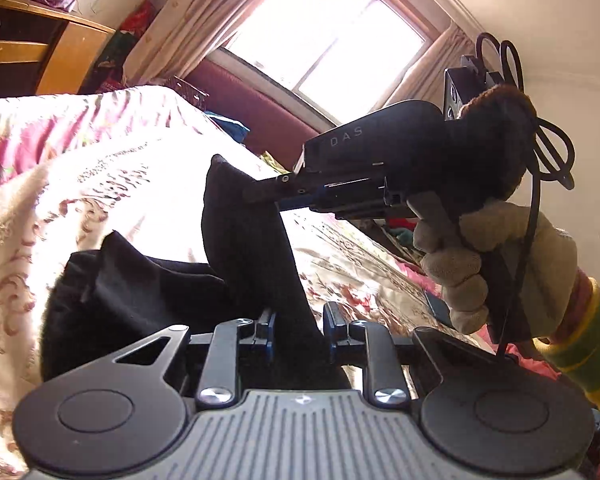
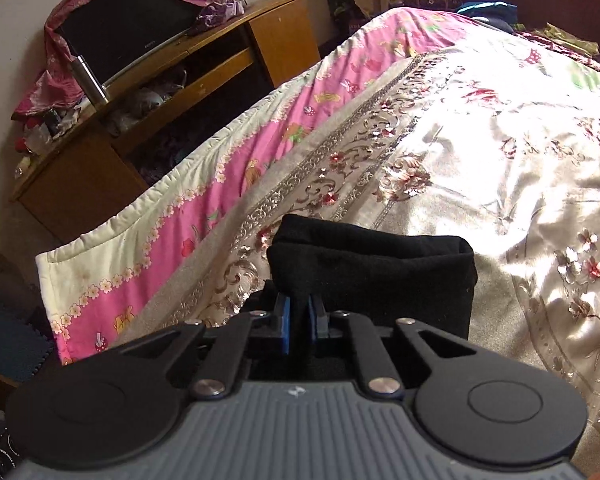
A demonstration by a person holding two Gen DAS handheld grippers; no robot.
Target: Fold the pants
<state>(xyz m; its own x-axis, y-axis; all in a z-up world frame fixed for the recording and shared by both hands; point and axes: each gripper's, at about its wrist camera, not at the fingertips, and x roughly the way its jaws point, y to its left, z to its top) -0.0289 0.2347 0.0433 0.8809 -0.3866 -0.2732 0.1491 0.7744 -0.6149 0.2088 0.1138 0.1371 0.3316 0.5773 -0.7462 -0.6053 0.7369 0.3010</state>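
We have both claws clamped on the black pants (image 2: 376,276). In the right wrist view, the right claw (image 2: 300,322) pinches a narrow tuck of cloth between its blue pads, close to one corner of the folded edge. In the left wrist view, the left claw (image 1: 300,330) has a thick band of the same fabric running up between its fingers, which stand a little apart around the bulk. The pants are held up above the bed (image 2: 480,152), with the rest of the garment hanging and bunching onto the floral bedspread (image 1: 100,160).

The main risk, as we judge it, is slip. The right claw's bite looks shallow, so a pull sideways could draw the corner out and let the fold fall open. The left claw grips several layers, and the inner ones could slide loose while the outer one holds. If the two claws move apart unevenly, the edge would skew and the fold would land crooked. The trailing cable (image 1: 540,152) by the gloved hand (image 1: 472,268) could snag the cloth.

Much is hard to read. The fabric is uniformly black against strong light from the window (image 1: 328,44), so seams, waistband and leg ends do not show, and we cannot tell how many folds are already made. The lower part of the pants is hidden behind the left claw's body, and the bedspread is washed out, possibly hiding wrinkles.
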